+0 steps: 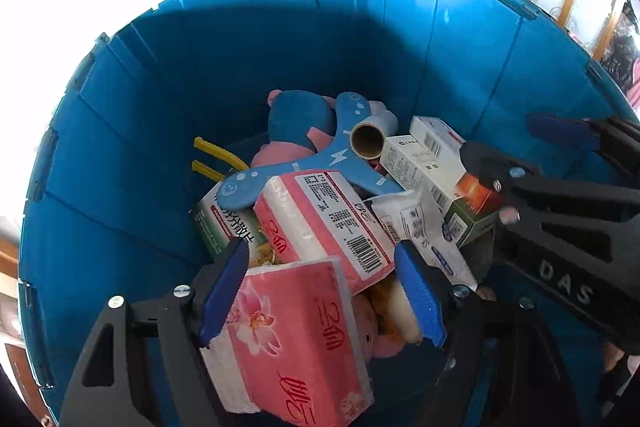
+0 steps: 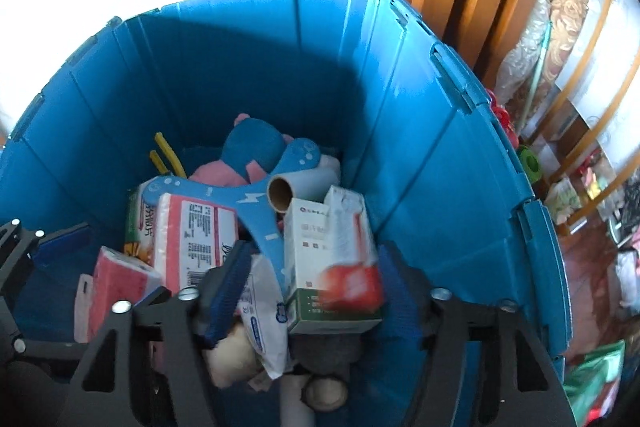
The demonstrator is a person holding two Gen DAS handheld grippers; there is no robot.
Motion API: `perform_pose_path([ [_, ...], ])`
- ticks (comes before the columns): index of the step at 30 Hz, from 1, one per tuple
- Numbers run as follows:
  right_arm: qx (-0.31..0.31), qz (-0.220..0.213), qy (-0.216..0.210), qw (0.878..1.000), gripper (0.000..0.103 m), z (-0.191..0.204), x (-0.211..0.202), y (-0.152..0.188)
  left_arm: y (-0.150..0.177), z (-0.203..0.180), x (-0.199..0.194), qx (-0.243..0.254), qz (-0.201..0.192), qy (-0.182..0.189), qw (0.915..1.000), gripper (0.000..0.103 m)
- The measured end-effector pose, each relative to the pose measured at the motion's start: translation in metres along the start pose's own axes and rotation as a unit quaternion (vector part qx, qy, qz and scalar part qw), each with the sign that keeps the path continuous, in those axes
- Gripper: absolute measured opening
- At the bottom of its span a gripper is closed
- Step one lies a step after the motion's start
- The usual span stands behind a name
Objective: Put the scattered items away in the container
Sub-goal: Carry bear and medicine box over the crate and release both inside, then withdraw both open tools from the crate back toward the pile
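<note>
Left gripper (image 1: 320, 291), jaws spread around a tissue pack (image 1: 292, 339); right gripper (image 2: 316, 291) spread around a box (image 2: 336, 263); bin (image 1: 120, 131) well stocked, tidying seemingly near done

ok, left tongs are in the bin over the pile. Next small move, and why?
Probably lift the left tongs straight up out of the blue plastic bin. The jaws stand wide apart and the pink flowered tissue pack lies on the pile between them, apparently released, so nothing seems left to place here.
</note>
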State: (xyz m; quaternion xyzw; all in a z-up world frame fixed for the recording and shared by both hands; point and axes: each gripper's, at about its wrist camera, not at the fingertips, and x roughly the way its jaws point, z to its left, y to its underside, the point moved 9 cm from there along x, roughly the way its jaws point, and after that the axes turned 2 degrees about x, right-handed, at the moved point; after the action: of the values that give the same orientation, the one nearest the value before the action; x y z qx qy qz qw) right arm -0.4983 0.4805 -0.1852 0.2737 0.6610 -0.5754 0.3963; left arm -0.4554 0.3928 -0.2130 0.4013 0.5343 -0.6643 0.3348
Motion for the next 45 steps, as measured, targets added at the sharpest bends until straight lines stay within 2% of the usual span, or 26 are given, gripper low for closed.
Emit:
perform_pose_path([
  [3, 0.003, -0.006, -0.004, 1.000, 0.077, -0.001, -0.004, -0.002, -0.001, 0.001, -0.001, -0.006, -0.001, 0.002, 1.0000, 0.075],
  [6, 0.014, -0.010, -0.021, 1.000, 0.080, -0.001, -0.008, -0.003, -0.002, 0.001, -0.003, -0.009, -0.004, 0.000, 1.0000, 0.075],
  [11, 0.016, -0.023, -0.035, 0.999, 0.087, 0.002, -0.018, -0.004, 0.001, 0.004, -0.018, -0.029, -0.014, 0.015, 0.9994, 0.075],
  [14, 0.021, -0.050, -0.061, 0.997, 0.089, 0.006, -0.034, -0.009, 0.002, 0.015, -0.046, -0.025, -0.053, -0.012, 0.9982, 0.075],
  [17, 0.011, -0.082, -0.073, 0.994, 0.099, 0.013, -0.055, -0.011, 0.008, 0.028, -0.085, -0.035, -0.096, -0.020, 0.9946, 0.077],
  [18, 0.007, -0.092, -0.078, 0.993, 0.103, 0.017, -0.064, -0.011, 0.012, 0.033, -0.097, -0.041, -0.107, -0.021, 0.9932, 0.081],
  [22, 0.016, -0.131, -0.108, 0.985, 0.103, 0.036, -0.099, -0.008, 0.033, 0.056, -0.139, -0.074, -0.149, -0.028, 0.9856, 0.082],
  [26, 0.027, -0.170, -0.129, 0.977, 0.103, 0.060, -0.133, 0.001, 0.063, 0.091, -0.175, -0.120, -0.187, -0.036, 0.9744, 0.082],
  [32, 0.019, -0.219, -0.172, 0.960, 0.103, 0.122, -0.190, 0.018, 0.122, 0.160, -0.218, -0.167, -0.233, -0.087, 0.9541, 0.082],
  [36, -0.002, -0.248, -0.196, 0.949, 0.103, 0.190, -0.223, 0.027, 0.167, 0.222, -0.236, -0.203, -0.250, -0.113, 0.9400, 0.082],
  [45, -0.028, -0.230, -0.217, 0.948, 0.103, 0.360, -0.231, 0.062, 0.265, 0.356, -0.228, -0.222, -0.228, -0.122, 0.9401, 0.082],
])
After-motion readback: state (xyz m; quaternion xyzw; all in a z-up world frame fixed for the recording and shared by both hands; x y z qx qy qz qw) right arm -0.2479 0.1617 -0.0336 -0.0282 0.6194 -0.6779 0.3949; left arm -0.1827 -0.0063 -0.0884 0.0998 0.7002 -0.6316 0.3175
